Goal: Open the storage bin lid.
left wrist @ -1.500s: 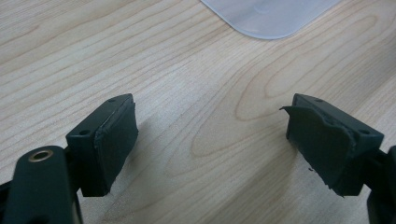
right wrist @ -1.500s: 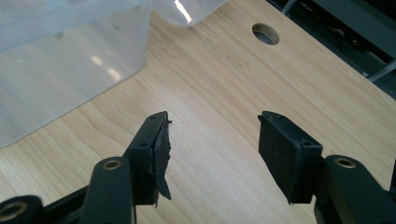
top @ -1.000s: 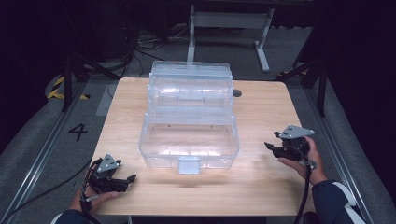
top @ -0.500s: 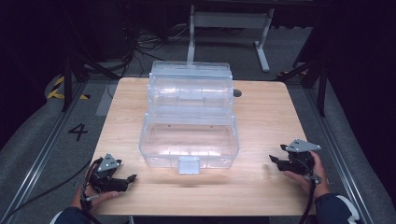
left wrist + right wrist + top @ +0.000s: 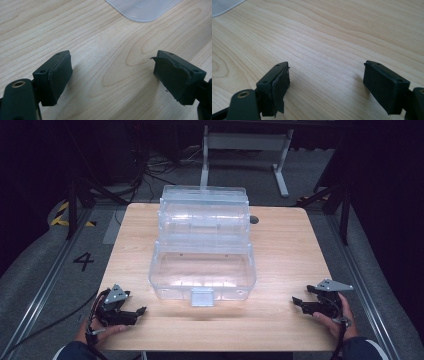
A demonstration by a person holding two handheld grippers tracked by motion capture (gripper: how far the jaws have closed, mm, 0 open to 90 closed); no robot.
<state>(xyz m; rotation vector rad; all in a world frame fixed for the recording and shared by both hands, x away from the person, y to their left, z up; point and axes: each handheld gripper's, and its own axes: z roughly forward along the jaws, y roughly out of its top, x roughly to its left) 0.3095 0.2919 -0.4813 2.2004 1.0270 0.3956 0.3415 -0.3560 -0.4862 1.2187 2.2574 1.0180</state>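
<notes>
One clear plastic box (image 5: 202, 247) sits mid-desk (image 5: 290, 250). Two hand-held grippers rest at the near corners: left hand-held gripper (image 5: 141, 310) jaws apart, right hand-held gripper (image 5: 296, 301) just opened, both empty.

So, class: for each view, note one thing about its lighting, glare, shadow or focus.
High view: the table is lit while the floor around it falls to near black, and the clear box shows soft glare on its lid. Left gripper view: the wood grain is sharp, the pads cast soft shadows. Right gripper view: the near jaws look slightly soft and the far grain blurs.
</notes>
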